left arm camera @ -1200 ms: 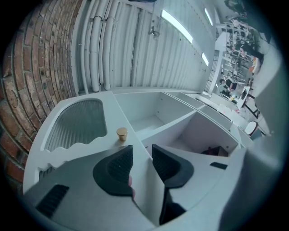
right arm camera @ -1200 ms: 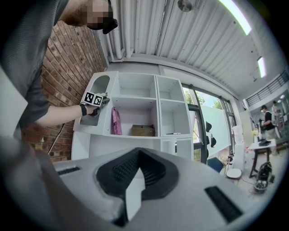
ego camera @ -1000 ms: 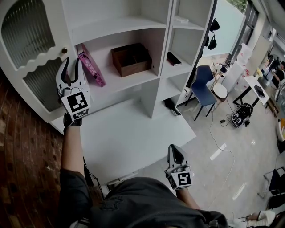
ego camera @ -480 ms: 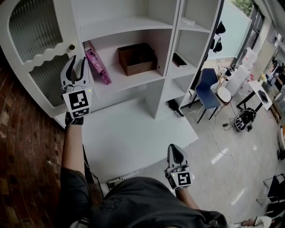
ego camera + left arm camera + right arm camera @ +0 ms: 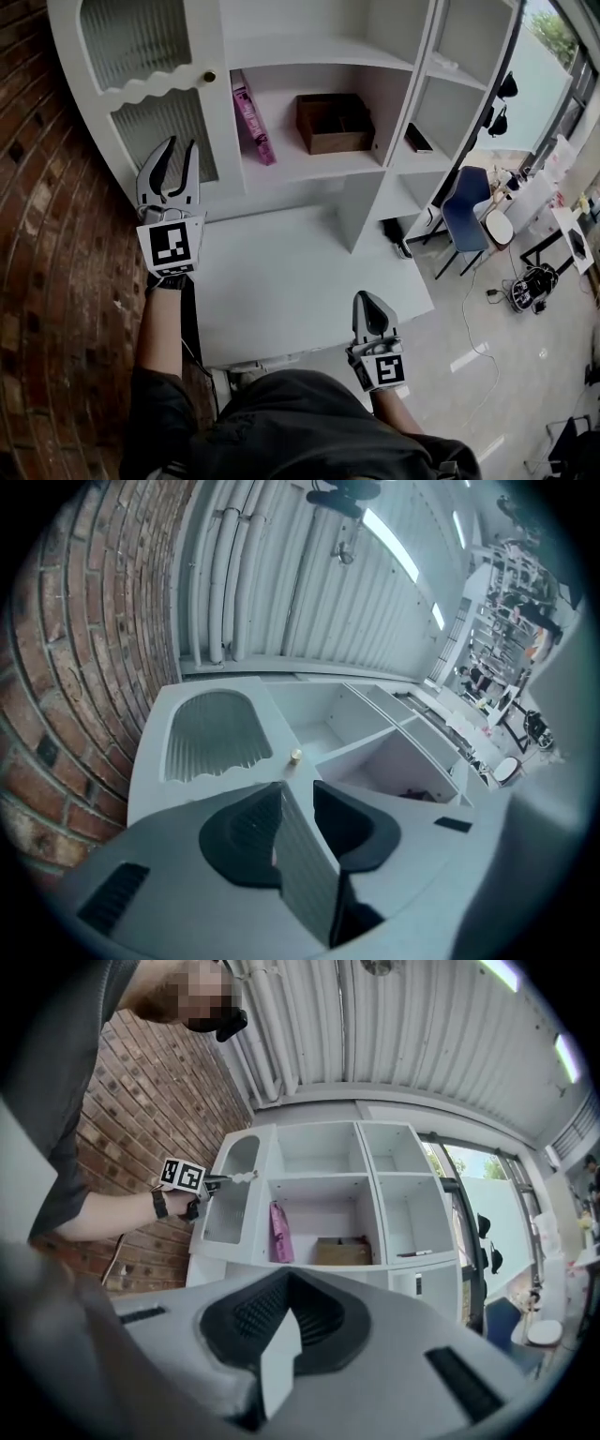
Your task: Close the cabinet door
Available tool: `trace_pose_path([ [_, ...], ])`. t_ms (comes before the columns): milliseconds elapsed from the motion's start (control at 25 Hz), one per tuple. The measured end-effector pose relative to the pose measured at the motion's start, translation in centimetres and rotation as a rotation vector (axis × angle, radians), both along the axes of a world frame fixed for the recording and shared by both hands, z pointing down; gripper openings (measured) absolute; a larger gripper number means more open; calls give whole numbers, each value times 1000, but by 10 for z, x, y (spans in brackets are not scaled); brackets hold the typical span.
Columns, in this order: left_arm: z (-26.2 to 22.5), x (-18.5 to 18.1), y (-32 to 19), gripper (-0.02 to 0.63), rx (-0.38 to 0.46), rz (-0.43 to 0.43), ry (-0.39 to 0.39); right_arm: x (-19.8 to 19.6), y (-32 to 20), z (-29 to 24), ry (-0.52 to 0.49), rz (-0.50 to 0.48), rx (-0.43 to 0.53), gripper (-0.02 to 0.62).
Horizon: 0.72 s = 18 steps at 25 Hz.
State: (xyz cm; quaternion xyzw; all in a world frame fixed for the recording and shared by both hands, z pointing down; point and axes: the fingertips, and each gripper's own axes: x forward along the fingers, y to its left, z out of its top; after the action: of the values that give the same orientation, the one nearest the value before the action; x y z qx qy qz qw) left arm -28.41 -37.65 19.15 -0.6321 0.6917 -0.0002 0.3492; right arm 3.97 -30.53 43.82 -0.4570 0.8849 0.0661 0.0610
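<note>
My left gripper (image 5: 180,147) has backed off the knob (image 5: 209,76), jaws narrow and empty, right gripper (image 5: 367,305) jaws together, and the far-left cabinet door (image 5: 157,90) looks almost shut.

Industrial workshop-office interior: brick wall (image 5: 37,281), corrugated ceiling (image 5: 422,1035), exposed pipes (image 5: 223,583), blue chair (image 5: 466,216), desks (image 5: 553,234).

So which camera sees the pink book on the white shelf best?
The head view: the pink book is biggest and clearest there, standing left of the brown wooden box. The right gripper view shows it too, but small and far away. The left gripper view doesn't show it.
</note>
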Motion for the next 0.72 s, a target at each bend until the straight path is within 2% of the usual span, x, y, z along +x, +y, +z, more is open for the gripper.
trace_pose_path([
  [320,24,-5,64,85,-8,-18,49,-37,1,-22,-17,-130,61,2],
  [720,61,-5,125,52,-71,-65,99,-68,6,-44,-39,-234,110,2],
])
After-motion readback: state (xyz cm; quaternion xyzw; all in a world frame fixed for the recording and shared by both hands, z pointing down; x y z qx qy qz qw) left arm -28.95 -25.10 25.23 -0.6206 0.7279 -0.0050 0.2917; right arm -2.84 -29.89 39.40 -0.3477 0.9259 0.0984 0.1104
